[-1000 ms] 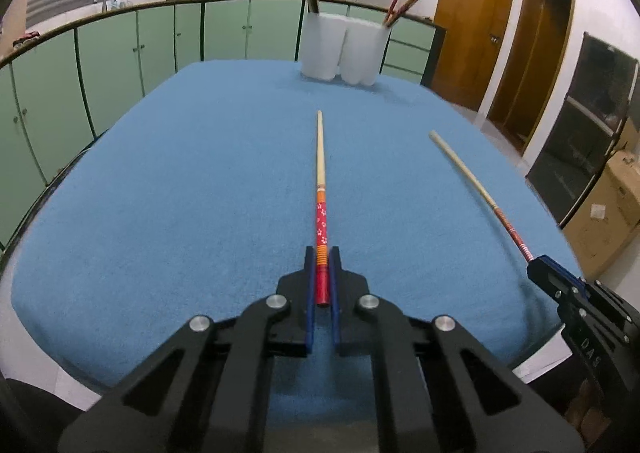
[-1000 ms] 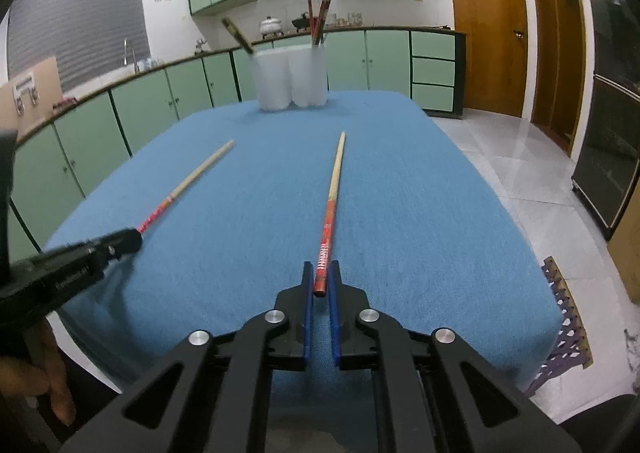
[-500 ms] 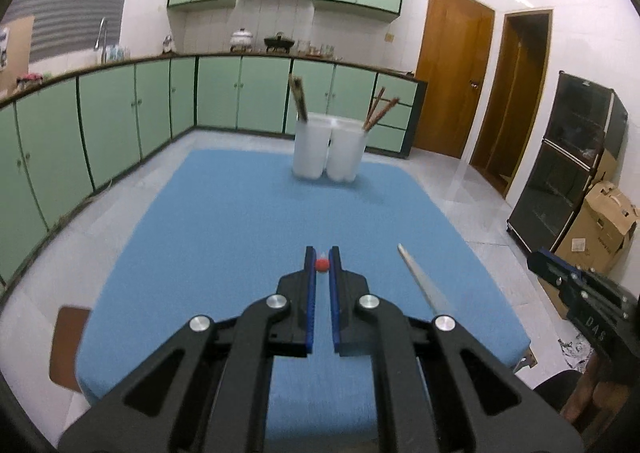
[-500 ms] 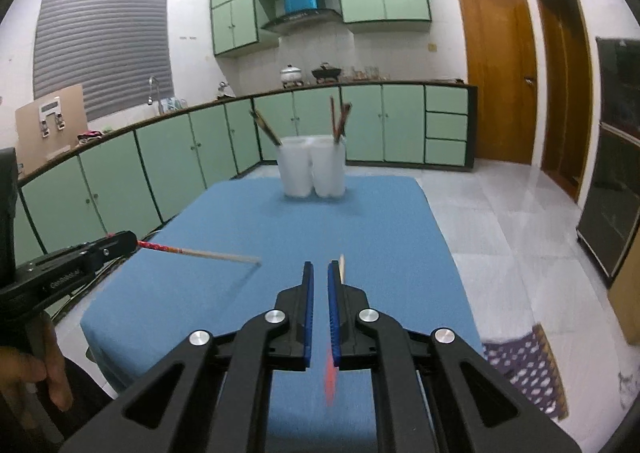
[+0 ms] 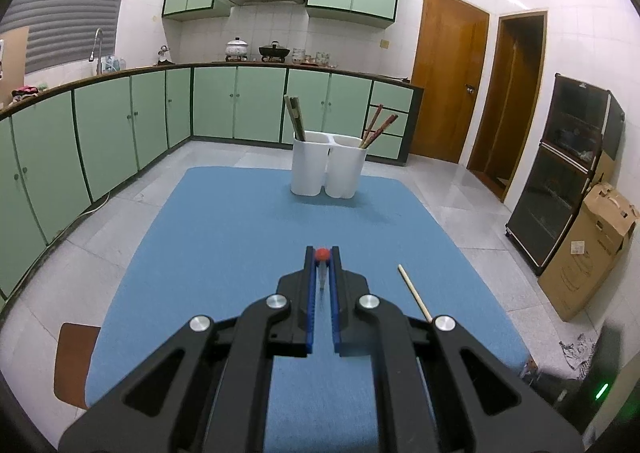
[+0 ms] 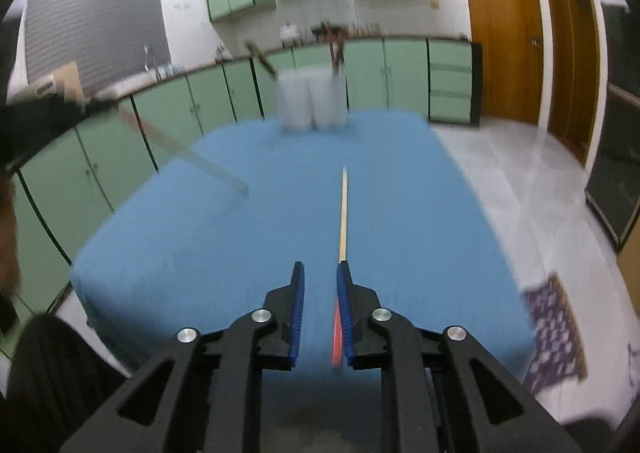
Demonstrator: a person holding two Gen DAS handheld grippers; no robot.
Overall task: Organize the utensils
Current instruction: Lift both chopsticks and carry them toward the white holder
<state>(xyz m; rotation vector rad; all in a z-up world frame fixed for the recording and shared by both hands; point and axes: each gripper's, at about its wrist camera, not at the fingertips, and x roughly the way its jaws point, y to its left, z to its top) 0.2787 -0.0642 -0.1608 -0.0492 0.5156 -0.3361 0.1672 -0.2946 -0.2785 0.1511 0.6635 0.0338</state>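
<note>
Left gripper (image 5: 322, 255) clamped on a red-ended wooden chopstick (image 5: 322, 254); right gripper (image 6: 320, 273) has just been parting.
A second, pale wooden chopstick with a red handle (image 6: 343, 209) lies loosely against the right pad above the blue cloth surface (image 6: 240, 233); twin white holder cups (image 5: 328, 165) stand far back.

A matt, slightly napped blue cloth covers the table (image 5: 248, 221). The two holders (image 5: 326, 165) look like smooth white plastic with a soft sheen, and the chopstick (image 6: 343, 213) shows pale bare wood. The left tongs (image 5: 322, 259) are matt black plastic with ribbed blue pads and shiny metal rivets.
</note>
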